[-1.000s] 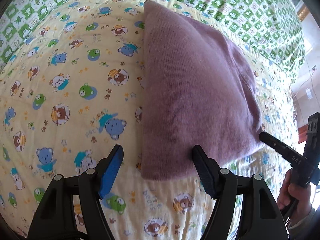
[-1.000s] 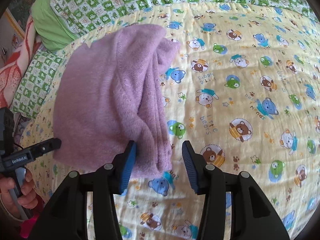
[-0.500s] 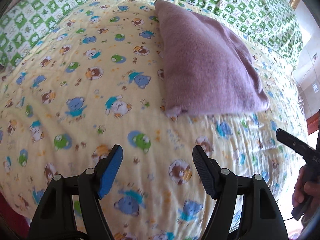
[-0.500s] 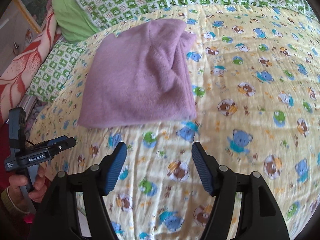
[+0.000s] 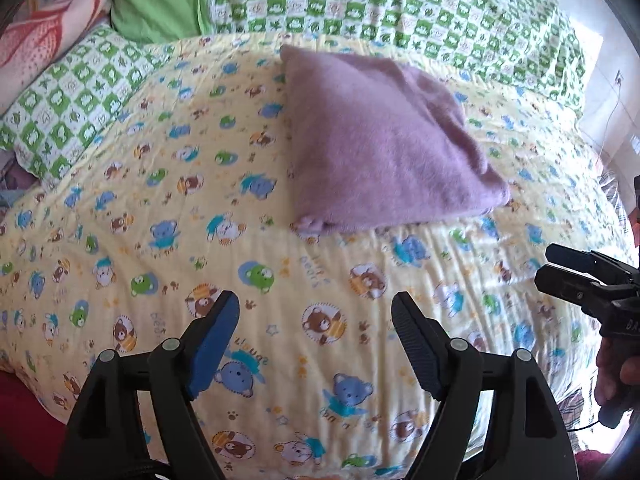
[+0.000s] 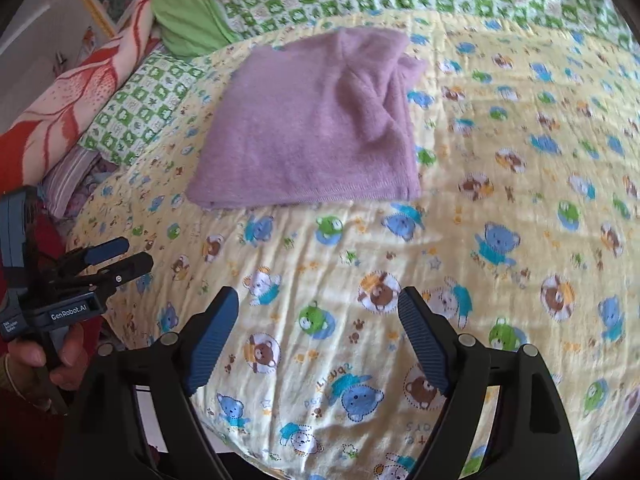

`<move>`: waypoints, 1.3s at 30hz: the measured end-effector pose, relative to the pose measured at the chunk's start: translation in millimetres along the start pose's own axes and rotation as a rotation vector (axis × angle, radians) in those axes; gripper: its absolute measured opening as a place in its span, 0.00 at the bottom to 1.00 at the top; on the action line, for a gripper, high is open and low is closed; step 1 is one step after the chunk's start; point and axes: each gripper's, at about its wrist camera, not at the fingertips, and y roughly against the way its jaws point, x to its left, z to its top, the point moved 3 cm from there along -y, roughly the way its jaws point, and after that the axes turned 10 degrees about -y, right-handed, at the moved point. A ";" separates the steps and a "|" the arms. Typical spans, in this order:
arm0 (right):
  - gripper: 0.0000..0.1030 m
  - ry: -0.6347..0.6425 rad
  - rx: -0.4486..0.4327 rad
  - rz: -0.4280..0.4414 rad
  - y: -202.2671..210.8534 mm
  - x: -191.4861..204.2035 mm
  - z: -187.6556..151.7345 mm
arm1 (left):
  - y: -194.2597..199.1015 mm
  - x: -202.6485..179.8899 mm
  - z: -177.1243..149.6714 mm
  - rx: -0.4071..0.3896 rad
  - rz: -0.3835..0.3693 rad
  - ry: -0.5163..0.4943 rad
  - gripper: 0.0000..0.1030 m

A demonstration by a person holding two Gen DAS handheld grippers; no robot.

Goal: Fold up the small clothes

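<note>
Your left gripper (image 5: 316, 326) and your right gripper (image 6: 320, 326) both hang over the near part of a bed, tilted downward, with nothing between their blue-padded fingers. The jaws of each have just been opening and now stand spread wide over bare quilt. The purple garment (image 5: 384, 144) lies folded into a flat, roughly square bundle farther up the bed, well apart from both grippers. It rests on a yellow quilt (image 5: 328, 272) printed with small cartoon bears. In the right wrist view its right side shows bunched folds, and its near edge lies straight. Beyond the garment, a green-and-white checked blanket (image 5: 420, 8) runs across the head of the bed, with a plain green pillow (image 6: 184, 16) at its left end. Your hands (image 6: 48, 354) grip the gripper handles at the picture edges.
</note>
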 end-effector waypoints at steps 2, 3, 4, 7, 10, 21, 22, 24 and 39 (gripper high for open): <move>0.85 0.031 -0.028 0.003 6.1 6.0 7.0 | 3.2 -1.7 7.2 -0.014 0.005 0.016 0.79; 0.86 0.047 -0.045 0.003 9.2 8.9 11.0 | 2.2 -2.2 12.6 -0.019 0.012 0.026 0.79; 0.88 0.063 -0.060 0.001 12.1 11.7 15.3 | 2.4 -2.1 16.1 -0.022 0.019 0.037 0.79; 0.93 0.093 -0.085 -0.005 16.1 15.9 25.4 | 2.8 -1.5 23.5 -0.025 0.037 0.068 0.80; 0.95 0.109 -0.097 0.006 16.7 16.7 33.3 | -0.7 -2.2 28.7 -0.026 0.056 0.081 0.80; 0.96 0.148 -0.088 0.031 1.8 15.6 46.0 | -19.1 -12.2 35.5 -0.029 0.122 0.087 0.82; 0.96 0.150 -0.090 0.028 0.3 15.6 46.8 | -20.8 -12.1 35.8 -0.027 0.123 0.087 0.82; 0.96 0.149 -0.096 0.016 -2.0 15.2 48.8 | -24.7 -11.5 36.8 -0.025 0.132 0.080 0.82; 0.97 0.117 -0.117 -0.036 -19.7 23.4 45.8 | -32.2 0.0 43.8 -0.046 0.145 0.026 0.82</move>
